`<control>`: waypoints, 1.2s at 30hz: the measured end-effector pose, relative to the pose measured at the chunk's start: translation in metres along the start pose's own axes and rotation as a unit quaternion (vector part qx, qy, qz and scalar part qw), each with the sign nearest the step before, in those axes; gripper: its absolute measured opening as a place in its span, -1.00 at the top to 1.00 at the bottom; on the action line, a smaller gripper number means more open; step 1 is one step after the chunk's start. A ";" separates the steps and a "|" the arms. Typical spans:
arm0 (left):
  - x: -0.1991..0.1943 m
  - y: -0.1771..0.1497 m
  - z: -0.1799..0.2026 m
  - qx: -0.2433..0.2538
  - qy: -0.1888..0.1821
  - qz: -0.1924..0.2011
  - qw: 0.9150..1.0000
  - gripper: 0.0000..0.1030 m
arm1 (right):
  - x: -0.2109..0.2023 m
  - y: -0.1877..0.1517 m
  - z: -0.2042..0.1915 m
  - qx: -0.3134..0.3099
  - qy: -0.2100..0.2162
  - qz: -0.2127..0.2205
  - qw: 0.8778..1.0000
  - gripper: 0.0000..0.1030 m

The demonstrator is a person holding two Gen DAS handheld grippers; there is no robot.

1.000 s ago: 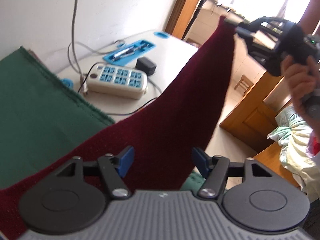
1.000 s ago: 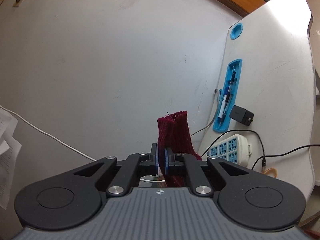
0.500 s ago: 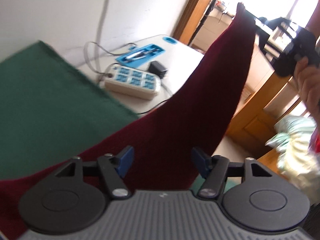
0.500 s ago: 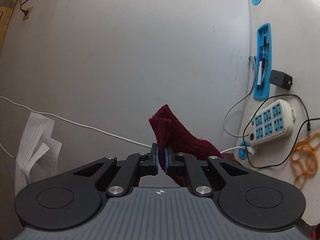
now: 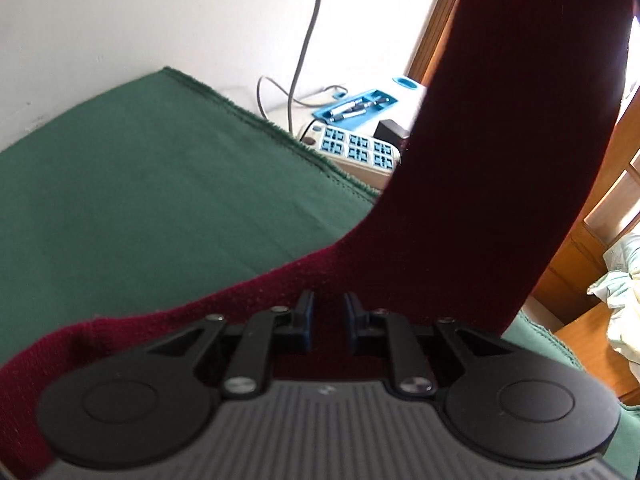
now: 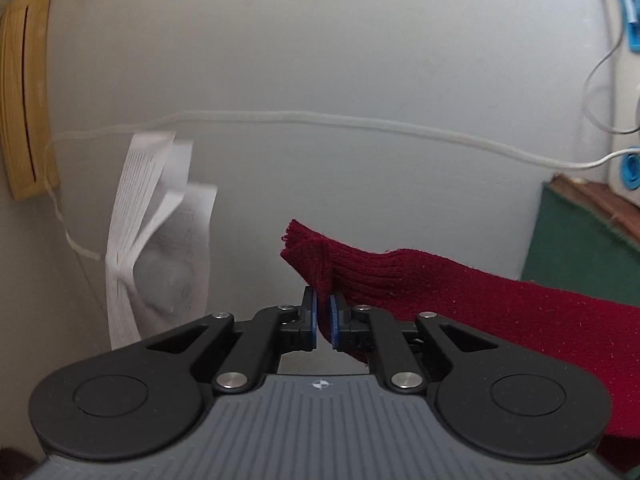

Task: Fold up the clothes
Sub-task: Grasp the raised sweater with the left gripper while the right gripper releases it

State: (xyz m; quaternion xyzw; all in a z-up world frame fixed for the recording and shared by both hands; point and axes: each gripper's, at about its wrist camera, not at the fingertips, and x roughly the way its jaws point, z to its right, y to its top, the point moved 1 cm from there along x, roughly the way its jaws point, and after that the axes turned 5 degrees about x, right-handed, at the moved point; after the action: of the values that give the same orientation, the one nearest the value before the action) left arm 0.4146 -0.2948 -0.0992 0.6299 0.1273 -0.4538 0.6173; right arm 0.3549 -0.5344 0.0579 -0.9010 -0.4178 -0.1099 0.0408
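Garment: dark red knit, one end lying on the green cloth that covers the table, the rest rising steeply up and out the top of the left wrist view. Left gripper sits low over the garment's lower edge, blue pads with a visible gap between them; red fabric shows in the gap, but can't tell whether the pads actually press on it, so grip state is unclear. Right gripper is clenched on the garment's other end, pads nearly together with a fold of knit pinched between them; the cuff-like tip pokes up just above the fingers and the rest trails off right and down. Right wrist view faces the white wall, with a pale cable running across it, a bundle of printed paper sheets hanging at left, a yellow box at far left, edge of the green cloth at right. Left wrist view, beyond the cloth's frayed edge: white power strip with blue sockets, black adapter just beside it, blue pen tray behind, grey cable going up the wall. Wooden furniture and a heap of pale clothes at far right.
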 end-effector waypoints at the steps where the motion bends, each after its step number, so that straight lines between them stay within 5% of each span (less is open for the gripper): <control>1: 0.000 0.002 0.001 -0.004 0.000 0.002 1.000 0.74 | 0.008 -0.008 -0.006 -0.006 0.003 -0.012 1.000 0.85; 2: 0.000 0.004 0.004 -0.007 -0.001 0.004 1.000 1.00 | 0.014 -0.015 -0.010 -0.012 0.005 -0.023 1.000 0.85; 10: 0.021 0.022 0.021 -0.032 -0.041 0.001 0.999 1.00 | 0.041 -0.054 -0.027 -0.022 0.016 -0.084 0.996 0.81; 16: 0.008 0.021 0.015 -0.063 -0.042 0.028 0.997 0.89 | 0.021 -0.071 -0.036 -0.126 -0.075 -0.073 0.986 0.82; 18: 0.003 0.013 0.010 -0.069 -0.036 0.023 0.997 0.81 | 0.014 -0.077 -0.039 -0.161 -0.106 -0.069 0.979 0.65; 20: 0.000 0.002 0.007 -0.077 -0.033 0.019 0.996 0.81 | 0.006 -0.083 -0.040 -0.197 -0.140 -0.063 0.968 0.11; 21: -0.002 -0.004 0.007 -0.080 -0.033 0.025 0.996 0.80 | -0.002 -0.089 -0.031 -0.231 -0.184 -0.055 0.954 0.12; 23: -0.006 -0.010 0.006 -0.090 -0.036 0.034 0.995 0.75 | -0.005 -0.109 -0.008 -0.316 -0.273 -0.076 0.906 0.19; 25: -0.010 -0.013 0.004 -0.110 -0.043 0.048 0.992 0.55 | 0.007 -0.136 0.016 -0.414 -0.340 -0.121 0.836 0.21; 28: -0.013 -0.021 0.004 -0.122 -0.044 0.063 0.990 0.44 | 0.015 -0.178 0.045 -0.569 -0.389 -0.174 0.703 0.22; 29: -0.015 -0.025 -0.002 -0.125 -0.046 0.065 0.989 0.44 | 0.012 -0.184 0.051 -0.591 -0.396 -0.183 0.679 0.23; 30: -0.020 -0.027 -0.006 -0.133 -0.052 0.068 0.987 0.44 | 0.009 -0.186 0.054 -0.593 -0.399 -0.188 0.673 0.23; 32: -0.029 -0.032 -0.018 -0.161 -0.079 0.076 0.981 0.27 | -0.004 -0.179 0.058 -0.561 -0.407 -0.183 0.698 0.23; 36: -0.051 -0.047 -0.048 -0.253 -0.124 0.124 0.952 -0.74 | -0.030 -0.161 0.066 -0.473 -0.422 -0.155 0.758 0.22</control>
State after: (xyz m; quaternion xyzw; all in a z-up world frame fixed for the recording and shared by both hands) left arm 0.3720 -0.2213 -0.1015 0.4029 0.0813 -0.4014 0.8185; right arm 0.2248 -0.4414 -0.0162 -0.6837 -0.4214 0.0930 -0.5885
